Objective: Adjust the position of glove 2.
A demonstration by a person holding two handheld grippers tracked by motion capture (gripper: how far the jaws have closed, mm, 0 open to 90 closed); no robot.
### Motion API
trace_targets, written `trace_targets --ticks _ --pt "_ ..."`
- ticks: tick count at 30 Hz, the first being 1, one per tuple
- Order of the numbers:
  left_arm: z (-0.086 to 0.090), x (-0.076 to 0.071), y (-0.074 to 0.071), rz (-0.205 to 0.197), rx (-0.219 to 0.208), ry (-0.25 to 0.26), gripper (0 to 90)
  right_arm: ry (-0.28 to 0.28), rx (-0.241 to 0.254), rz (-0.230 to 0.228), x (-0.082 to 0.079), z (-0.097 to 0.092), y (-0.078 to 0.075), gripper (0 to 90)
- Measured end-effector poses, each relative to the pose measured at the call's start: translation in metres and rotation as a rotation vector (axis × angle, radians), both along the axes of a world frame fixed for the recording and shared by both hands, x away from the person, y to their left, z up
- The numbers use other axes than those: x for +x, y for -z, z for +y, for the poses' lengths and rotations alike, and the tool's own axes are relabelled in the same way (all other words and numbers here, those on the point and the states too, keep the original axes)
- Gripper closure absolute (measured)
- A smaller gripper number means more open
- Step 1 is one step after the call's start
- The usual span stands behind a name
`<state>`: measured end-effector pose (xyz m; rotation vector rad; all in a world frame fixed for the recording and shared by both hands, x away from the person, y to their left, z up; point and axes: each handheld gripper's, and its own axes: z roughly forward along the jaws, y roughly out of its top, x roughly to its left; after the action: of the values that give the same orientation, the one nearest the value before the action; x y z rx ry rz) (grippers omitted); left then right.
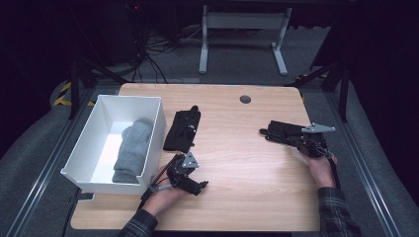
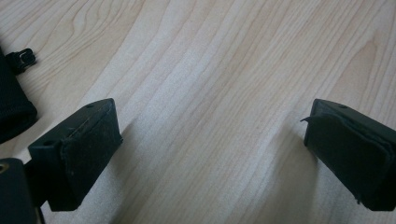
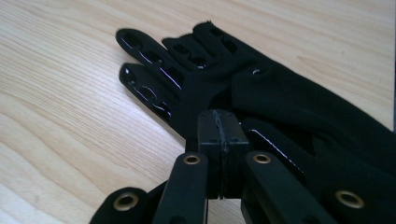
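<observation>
A black glove (image 1: pixel 279 131) lies on the wooden table (image 1: pixel 237 163) at the right, its fingers pointing left. My right gripper (image 1: pixel 299 139) is shut on its cuff end. In the right gripper view the pads (image 3: pixel 208 133) meet on a pinch of fabric of this glove (image 3: pixel 280 93). A second black glove (image 1: pixel 182 129) lies left of centre, beside the white bin (image 1: pixel 160 126). My left gripper (image 1: pixel 199 186) rests near the front edge, open, its jaws (image 2: pixel 212 123) wide apart over bare wood. The edge of that second glove (image 2: pixel 11 112) shows at the left of the left gripper view.
The white bin holds a rolled grey cloth (image 1: pixel 132 150) and stands at the table's left edge. A dark round grommet (image 1: pixel 245 99) sits near the far edge. Bare wood lies between the two gloves.
</observation>
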<state>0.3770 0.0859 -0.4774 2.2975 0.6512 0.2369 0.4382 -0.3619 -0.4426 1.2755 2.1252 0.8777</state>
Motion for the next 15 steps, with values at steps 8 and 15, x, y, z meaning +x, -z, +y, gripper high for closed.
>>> trace_targets --ticks 8,15 --pt "-0.002 0.002 0.000 -0.001 0.001 0.007 3.8 0.011 -0.007 0.027 0.005 -0.003 0.012 90.0" --pt "-0.002 0.003 0.000 -0.003 0.000 0.005 3.8 -0.005 -0.019 0.037 -0.001 0.001 0.011 90.0"
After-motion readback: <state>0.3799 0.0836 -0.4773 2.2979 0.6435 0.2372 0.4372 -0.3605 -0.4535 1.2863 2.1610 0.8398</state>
